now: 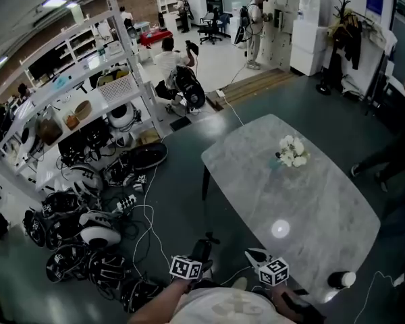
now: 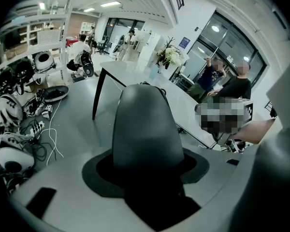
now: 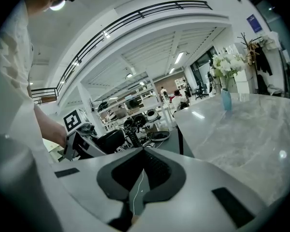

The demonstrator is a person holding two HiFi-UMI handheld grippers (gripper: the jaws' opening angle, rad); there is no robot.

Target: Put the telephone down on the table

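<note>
Telephone (image 2: pixel 145 129) is in your left gripper (image 1: pixel 201 250) right now. It's a dark rounded lump wedged between the fingers, which are clamped on it at a wide spread. It sticks out past the fingertips and pretty much fills the middle of the left gripper view. It's not on the table (image 1: pixel 324 208). The fingers have it up in the air over the dark floor, with the table off to their right.

To the left of those fingers, down on the floor, there's a heap of rounded black and white gear (image 1: pixel 88 231) and a tangle of cables (image 1: pixel 145 221). White shelves (image 1: pixel 88 106) stand farther off beyond that.

Your right gripper (image 1: pixel 258 256) sits just to the right of the left one, near but not touching, and just short of the table's near edge. Its fingers (image 3: pixel 157 166) are clenched together with only a thin seam between them and nothing in there.

Ahead and to the right of those fingers is the grey marble tabletop. A bunch of white flowers (image 1: pixel 292 151) stands well beyond the fingertips, toward the far end.
</note>
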